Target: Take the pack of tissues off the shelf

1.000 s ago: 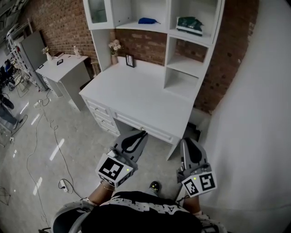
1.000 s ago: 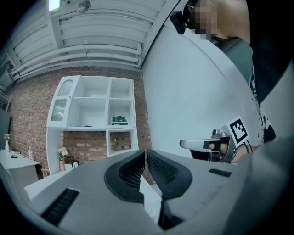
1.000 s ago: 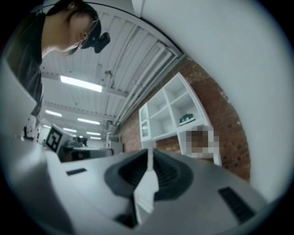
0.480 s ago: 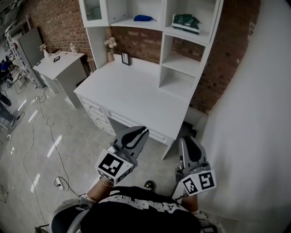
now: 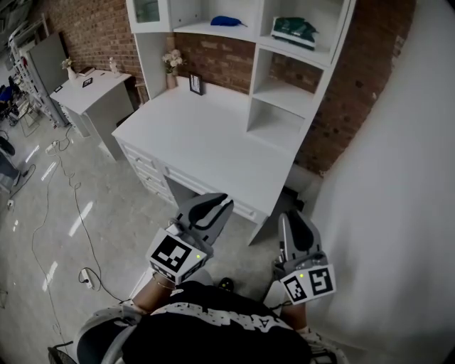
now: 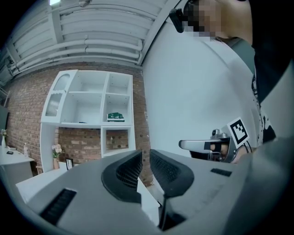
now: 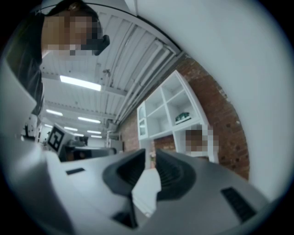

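The green pack of tissues (image 5: pixel 293 31) lies on the top right shelf of the white shelf unit (image 5: pixel 334 57), far ahead of both grippers. It also shows small in the left gripper view (image 6: pixel 115 117) and in the right gripper view (image 7: pixel 183 117). My left gripper (image 5: pixel 215 207) and right gripper (image 5: pixel 294 226) are held low in front of the person's body, short of the desk's front edge. Both point toward the desk. The jaws of each are opening, with a narrow gap and nothing between them (image 6: pixel 145 158) (image 7: pixel 152 158).
A white desk (image 5: pixel 206 142) with drawers stands under the shelves against a brick wall. On it are a flower vase (image 5: pixel 170 65) and a small picture frame (image 5: pixel 194 85). A blue object (image 5: pixel 229 21) lies on the upper middle shelf. A white side table (image 5: pixel 85 96) stands left; cables trail on the floor.
The desk and shelves have slid a little to the left in the head view. Both grippers stay low in front of the body, their jaws slightly parted.
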`<state>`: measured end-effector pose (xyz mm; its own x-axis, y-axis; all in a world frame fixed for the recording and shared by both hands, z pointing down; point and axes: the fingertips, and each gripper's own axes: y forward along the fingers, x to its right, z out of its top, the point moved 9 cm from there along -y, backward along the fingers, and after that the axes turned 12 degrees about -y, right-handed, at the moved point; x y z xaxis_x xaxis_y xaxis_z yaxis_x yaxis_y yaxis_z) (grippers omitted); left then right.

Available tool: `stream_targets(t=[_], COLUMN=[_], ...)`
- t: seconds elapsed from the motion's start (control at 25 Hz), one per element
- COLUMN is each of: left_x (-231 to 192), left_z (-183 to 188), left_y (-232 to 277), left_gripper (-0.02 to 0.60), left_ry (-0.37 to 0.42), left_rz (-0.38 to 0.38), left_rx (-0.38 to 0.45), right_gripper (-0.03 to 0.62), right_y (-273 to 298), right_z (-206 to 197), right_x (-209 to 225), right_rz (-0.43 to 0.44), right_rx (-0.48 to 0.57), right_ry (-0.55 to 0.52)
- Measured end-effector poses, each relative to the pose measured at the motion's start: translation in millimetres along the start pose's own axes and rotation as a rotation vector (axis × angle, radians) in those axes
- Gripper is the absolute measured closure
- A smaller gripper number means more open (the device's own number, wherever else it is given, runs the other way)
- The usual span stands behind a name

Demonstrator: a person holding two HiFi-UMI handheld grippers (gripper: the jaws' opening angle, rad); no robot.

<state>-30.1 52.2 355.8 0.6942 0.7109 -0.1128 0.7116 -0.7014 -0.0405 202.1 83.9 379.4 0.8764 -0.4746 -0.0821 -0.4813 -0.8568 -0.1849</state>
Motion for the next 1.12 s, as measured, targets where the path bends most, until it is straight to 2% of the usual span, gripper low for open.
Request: stream_targets(t=[0.12, 0.32, 0.56, 0.8, 1.12], left_x=[-0.1, -2.2, -6.8, -17.6, -37.4], left_z=[-1.7, -2.5, -1.5, -1.6, 1.5], left_y=[1.5, 14.6, 42.1, 65.4, 94.2], left_gripper=[0.509, 0.508, 0.500, 0.499, 0.492], left_ry=[-0.033, -0.034, -0.025, -0.066, -0.055], left_rz=[0.002, -0.033, -0.110, -0.152, -0.188], left_rx=[-0.008, -0.005, 0.003, 0.002, 0.006], right_gripper=[0.523, 0.520, 0.518, 0.516, 0.511], right_y=[0.7, -0.9, 2.3, 10.4, 30.8], right_z=[-1.9, -0.3, 2.4, 1.0, 1.4], right_x=[-0.1, 6.6, 20.4, 30.6, 46.8], right_rz=[0.000, -0.029, -0.086, -0.128, -0.159], right_rx=[-0.009, -0.016, -0.020, -0.032, -0.045], right_ry=[0.001, -0.015, -0.043, -0.060, -0.080])
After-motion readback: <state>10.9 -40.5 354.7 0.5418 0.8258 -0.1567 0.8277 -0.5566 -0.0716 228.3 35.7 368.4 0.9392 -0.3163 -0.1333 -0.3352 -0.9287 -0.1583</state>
